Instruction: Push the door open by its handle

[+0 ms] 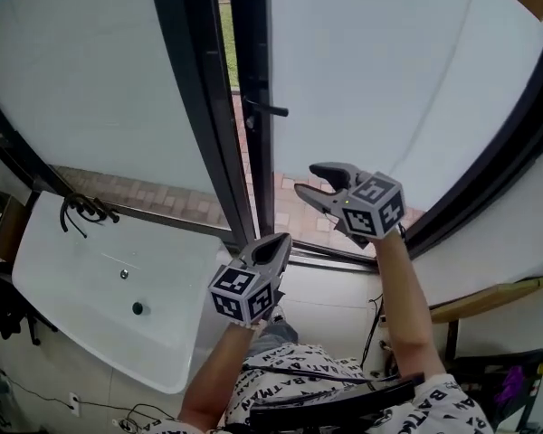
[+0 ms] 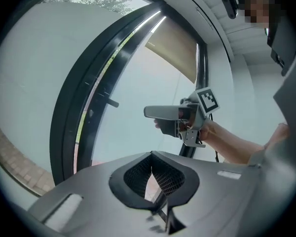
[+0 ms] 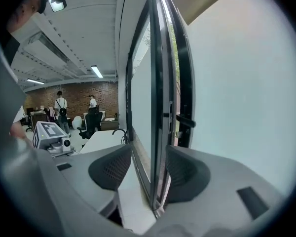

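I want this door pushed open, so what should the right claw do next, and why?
Probably move the right claw forward and left to the door handle. Its jaws stand apart and empty, short of the handle, and the door is only slightly ajar.

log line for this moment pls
left gripper: shut, empty | right gripper: open, empty, short of handle | door: ajar

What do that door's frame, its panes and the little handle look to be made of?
Door frame: likely metal with a dark matte coat, in slim straight bars.
Panes: probably frosted glass, pale and evenly milky, with nothing seen through them.
Handle: seemingly dark metal, a thin lever.
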A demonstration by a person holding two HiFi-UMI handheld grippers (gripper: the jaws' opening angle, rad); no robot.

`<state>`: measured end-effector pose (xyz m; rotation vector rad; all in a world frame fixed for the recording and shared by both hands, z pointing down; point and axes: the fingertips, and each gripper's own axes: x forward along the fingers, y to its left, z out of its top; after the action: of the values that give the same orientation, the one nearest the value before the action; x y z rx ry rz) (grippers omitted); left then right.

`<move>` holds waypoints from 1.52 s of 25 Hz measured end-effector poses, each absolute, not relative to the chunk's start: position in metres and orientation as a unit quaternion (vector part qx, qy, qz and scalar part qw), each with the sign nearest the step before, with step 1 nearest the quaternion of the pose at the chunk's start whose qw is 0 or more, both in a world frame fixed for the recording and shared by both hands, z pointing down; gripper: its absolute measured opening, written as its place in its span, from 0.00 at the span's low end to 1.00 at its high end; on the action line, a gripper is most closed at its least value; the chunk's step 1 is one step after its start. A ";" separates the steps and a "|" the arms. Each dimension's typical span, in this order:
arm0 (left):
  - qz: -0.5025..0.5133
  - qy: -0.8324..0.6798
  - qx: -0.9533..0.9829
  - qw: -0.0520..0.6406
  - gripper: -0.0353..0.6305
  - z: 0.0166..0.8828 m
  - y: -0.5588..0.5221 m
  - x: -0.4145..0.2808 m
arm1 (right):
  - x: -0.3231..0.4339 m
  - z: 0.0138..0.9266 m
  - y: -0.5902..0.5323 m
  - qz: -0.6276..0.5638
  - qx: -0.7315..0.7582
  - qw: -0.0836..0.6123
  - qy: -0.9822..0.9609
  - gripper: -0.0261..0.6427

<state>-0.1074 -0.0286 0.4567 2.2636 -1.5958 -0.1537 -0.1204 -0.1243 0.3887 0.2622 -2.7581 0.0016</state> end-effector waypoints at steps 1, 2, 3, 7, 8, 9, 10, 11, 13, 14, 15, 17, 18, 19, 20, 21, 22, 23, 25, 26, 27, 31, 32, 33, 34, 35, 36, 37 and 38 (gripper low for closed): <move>-0.052 -0.565 0.803 0.180 0.03 0.453 -0.041 -0.114 | -0.131 0.384 -0.140 -0.008 0.091 0.189 -0.978 0.39; -0.049 -0.564 0.805 0.178 0.03 0.450 -0.051 -0.119 | -0.140 0.380 -0.155 -0.019 0.091 0.196 -0.976 0.39; -0.047 -0.564 0.806 0.175 0.03 0.447 -0.061 -0.124 | -0.149 0.376 -0.170 -0.030 0.091 0.205 -0.974 0.39; -0.047 -0.565 0.805 0.172 0.03 0.439 -0.092 -0.143 | -0.189 0.368 -0.223 -0.074 0.084 0.252 -0.961 0.39; -0.047 -0.567 0.804 0.172 0.03 0.439 -0.098 -0.146 | -0.198 0.368 -0.234 -0.085 0.082 0.268 -0.956 0.39; -0.047 -0.568 0.803 0.172 0.03 0.438 -0.105 -0.150 | -0.208 0.369 -0.245 -0.095 0.078 0.284 -0.951 0.39; -0.046 -0.570 0.802 0.172 0.03 0.438 -0.113 -0.154 | -0.219 0.371 -0.255 -0.102 0.073 0.298 -0.946 0.39; -0.046 -0.572 0.801 0.172 0.03 0.438 -0.121 -0.157 | -0.229 0.375 -0.265 -0.106 0.066 0.312 -0.942 0.39; -0.046 -0.575 0.799 0.172 0.03 0.436 -0.135 -0.164 | -0.247 0.390 -0.281 -0.106 0.052 0.340 -0.933 0.39; -0.047 -0.577 0.797 0.171 0.03 0.435 -0.141 -0.167 | -0.255 0.397 -0.286 -0.106 0.044 0.352 -0.929 0.39; -0.047 -0.581 0.795 0.170 0.03 0.433 -0.146 -0.170 | -0.263 0.403 -0.288 -0.109 0.035 0.361 -0.926 0.39; -0.048 -0.587 0.790 0.169 0.03 0.432 -0.155 -0.178 | -0.278 0.409 -0.286 -0.115 0.017 0.372 -0.921 0.39; -0.048 -0.590 0.788 0.169 0.03 0.432 -0.159 -0.180 | -0.285 0.412 -0.283 -0.119 0.009 0.376 -0.919 0.38; -0.048 -0.591 0.787 0.169 0.03 0.433 -0.163 -0.182 | -0.291 0.416 -0.280 -0.123 0.002 0.381 -0.916 0.38; -0.048 -0.593 0.785 0.170 0.03 0.434 -0.166 -0.185 | -0.296 0.420 -0.277 -0.127 -0.004 0.386 -0.914 0.36; -0.049 -0.596 0.784 0.170 0.03 0.436 -0.169 -0.187 | -0.300 0.423 -0.274 -0.131 -0.009 0.391 -0.911 0.30; -0.050 -0.597 0.782 0.172 0.03 0.437 -0.172 -0.188 | -0.303 0.426 -0.271 -0.137 -0.015 0.395 -0.908 0.28; -0.051 -0.598 0.781 0.174 0.03 0.438 -0.175 -0.189 | -0.306 0.428 -0.270 -0.144 -0.017 0.399 -0.906 0.28; -0.052 -0.598 0.780 0.178 0.03 0.441 -0.179 -0.188 | -0.309 0.428 -0.272 -0.160 -0.012 0.402 -0.902 0.25; -0.051 -0.598 0.780 0.180 0.03 0.442 -0.181 -0.188 | -0.311 0.428 -0.274 -0.164 -0.008 0.401 -0.902 0.13; -0.050 -0.597 0.780 0.181 0.03 0.443 -0.183 -0.187 | -0.312 0.428 -0.276 -0.163 -0.009 0.399 -0.902 0.12; -0.053 -0.595 0.780 0.187 0.03 0.446 -0.188 -0.187 | -0.313 0.427 -0.269 -0.138 -0.040 0.386 -0.911 0.11; -0.053 -0.596 0.779 0.189 0.03 0.447 -0.189 -0.187 | -0.313 0.428 -0.268 -0.132 -0.047 0.381 -0.914 0.11; -0.052 -0.596 0.778 0.190 0.03 0.448 -0.190 -0.187 | -0.313 0.429 -0.268 -0.131 -0.050 0.378 -0.915 0.10; -0.051 -0.597 0.778 0.190 0.03 0.449 -0.192 -0.187 | -0.313 0.430 -0.269 -0.133 -0.049 0.376 -0.916 0.10; -0.051 -0.598 0.777 0.190 0.03 0.449 -0.196 -0.187 | -0.313 0.430 -0.271 -0.135 -0.050 0.376 -0.915 0.10; -0.050 -0.599 0.776 0.190 0.03 0.449 -0.200 -0.187 | -0.314 0.430 -0.273 -0.135 -0.051 0.376 -0.915 0.10; -0.050 -0.602 0.774 0.190 0.03 0.450 -0.204 -0.187 | -0.315 0.430 -0.277 -0.133 -0.052 0.376 -0.915 0.10; -0.050 -0.604 0.772 0.191 0.03 0.450 -0.209 -0.188 | -0.316 0.430 -0.280 -0.131 -0.053 0.376 -0.916 0.10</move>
<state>-0.1879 -0.2092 0.4505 2.1695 -1.6962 -0.1414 -0.3164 -0.2802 0.4299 -0.1347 -2.3430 -0.3343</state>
